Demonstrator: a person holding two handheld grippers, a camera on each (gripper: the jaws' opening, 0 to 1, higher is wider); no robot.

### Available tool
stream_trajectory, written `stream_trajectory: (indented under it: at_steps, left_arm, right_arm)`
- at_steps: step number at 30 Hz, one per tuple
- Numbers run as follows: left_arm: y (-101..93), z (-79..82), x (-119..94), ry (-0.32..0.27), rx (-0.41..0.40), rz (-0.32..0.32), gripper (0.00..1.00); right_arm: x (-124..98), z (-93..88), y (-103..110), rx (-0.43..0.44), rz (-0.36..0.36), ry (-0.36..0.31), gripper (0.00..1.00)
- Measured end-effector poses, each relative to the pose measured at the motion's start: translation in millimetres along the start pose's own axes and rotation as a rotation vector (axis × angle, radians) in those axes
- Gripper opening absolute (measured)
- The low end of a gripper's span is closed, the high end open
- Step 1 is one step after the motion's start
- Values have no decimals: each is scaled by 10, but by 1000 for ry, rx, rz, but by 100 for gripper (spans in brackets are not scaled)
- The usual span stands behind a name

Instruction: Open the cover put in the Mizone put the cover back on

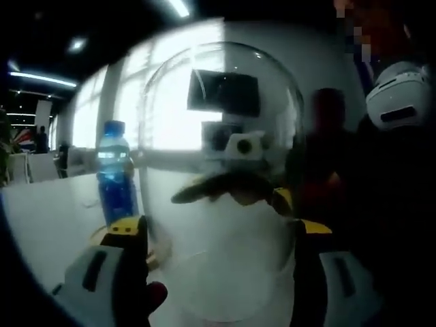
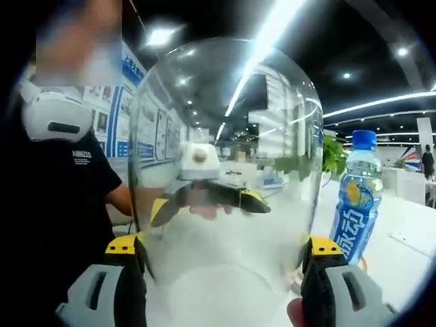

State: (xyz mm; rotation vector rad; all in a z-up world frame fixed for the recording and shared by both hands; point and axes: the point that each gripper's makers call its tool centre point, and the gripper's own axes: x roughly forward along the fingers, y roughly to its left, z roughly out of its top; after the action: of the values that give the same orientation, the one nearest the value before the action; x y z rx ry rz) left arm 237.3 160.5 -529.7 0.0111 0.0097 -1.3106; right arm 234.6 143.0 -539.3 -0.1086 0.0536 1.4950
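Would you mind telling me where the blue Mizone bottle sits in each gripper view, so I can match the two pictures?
Left gripper view: the Mizone bottle stands left of centre on the white table, just left of the clear dome cover.
Right gripper view: the bottle stands at the right, just right of the dome cover.
Shared landmark: the dome cover, held between both grippers' jaws.

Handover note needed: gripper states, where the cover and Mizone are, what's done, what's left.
Left gripper: jaws on either side of the clear dome cover, gripping it.
Right gripper: grips the same cover from the opposite side.
Mizone bottle: upright on the white table, beside the cover, blue cap on.
Done: cover appears held by both grippers; whether its base still rests on the table cannot be told.
Left: place the Mizone on the cover's spot, set the cover back over it.
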Motion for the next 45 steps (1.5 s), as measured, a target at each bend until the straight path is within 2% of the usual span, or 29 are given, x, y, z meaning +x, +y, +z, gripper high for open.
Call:
stream_trajectory:
  at_steps: [5,12,16,20,28,31,38,42,45]
  left_arm:
    - [18,-1,9,-15,-5,-15,77]
    - [32,-7,65,0,-1,-32,79]
    - [6,6,83,-16,-17,-42,81]
    - [7,16,86,-37,-19,-36,81]
    - [-20,16,128,-17,-14,-25,81]
    - [-14,10,135,-9,-12,-18,82]
    - [-38,14,161,-33,-9,-2,84]
    - [-36,16,158,-37,-5,-9,83]
    - [-33,13,149,-34,-6,-21,83]
  right_arm:
    - [10,-1,-12,3,12,-12,90]
    - [20,-2,-15,5,25,-11,90]
    - [10,-3,-21,8,23,-44,90]
    - [18,6,-14,10,29,-55,90]
    - [6,9,-33,9,20,-50,90]
    - [7,4,-53,13,17,-74,90]
    - [23,29,-44,14,31,-90,90]
    - [26,28,-41,12,28,-78,90]
    - [35,22,-45,9,31,-40,90]
